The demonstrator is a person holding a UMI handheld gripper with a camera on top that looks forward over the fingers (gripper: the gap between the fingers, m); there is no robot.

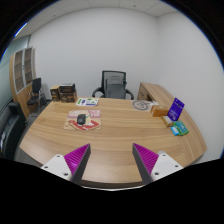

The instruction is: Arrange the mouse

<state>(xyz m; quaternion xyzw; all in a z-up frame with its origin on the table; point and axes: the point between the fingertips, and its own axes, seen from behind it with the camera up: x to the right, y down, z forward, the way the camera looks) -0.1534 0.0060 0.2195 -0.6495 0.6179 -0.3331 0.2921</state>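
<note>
A dark mouse sits on a pink and white mouse pad on the wooden table, left of the middle. My gripper hovers over the table's near edge, well short of the mouse. Its two fingers with purple pads stand wide apart with nothing between them.
A black office chair stands behind the table. A purple box and a teal item lie at the right, a round white object near them. Papers and boxes are at the far left. A shelf stands by the left wall.
</note>
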